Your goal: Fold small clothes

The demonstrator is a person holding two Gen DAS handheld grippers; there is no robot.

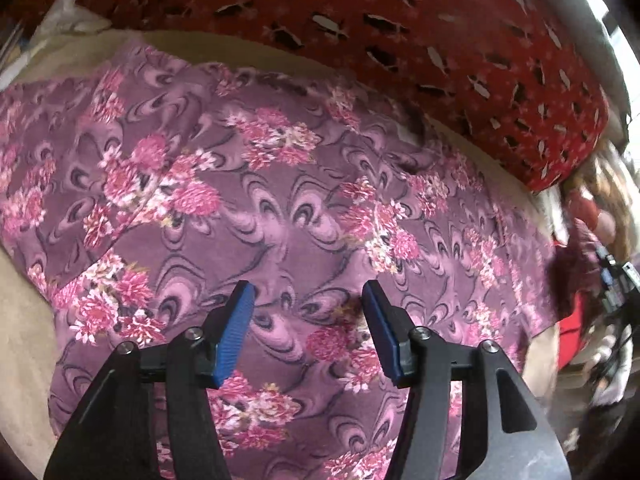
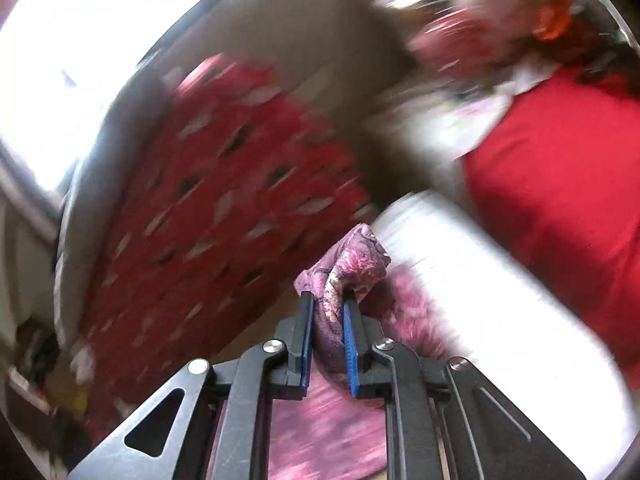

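A purple garment with pink flowers [image 1: 280, 208] lies spread on a beige surface [image 1: 24, 344] in the left wrist view. My left gripper [image 1: 308, 292] hangs open just above its middle, holding nothing. My right gripper [image 2: 327, 300] is shut on a bunched edge of the same purple floral garment [image 2: 352, 268], lifted off the surface. The right wrist view is blurred by motion. The rest of the cloth hangs below the right fingers.
A red cushion with black and white marks [image 1: 400, 40] lies along the far side of the garment; it also shows in the right wrist view [image 2: 224, 200]. A person in a red top [image 2: 560, 168] is at the right. A white cloth [image 1: 68, 16] sits far left.
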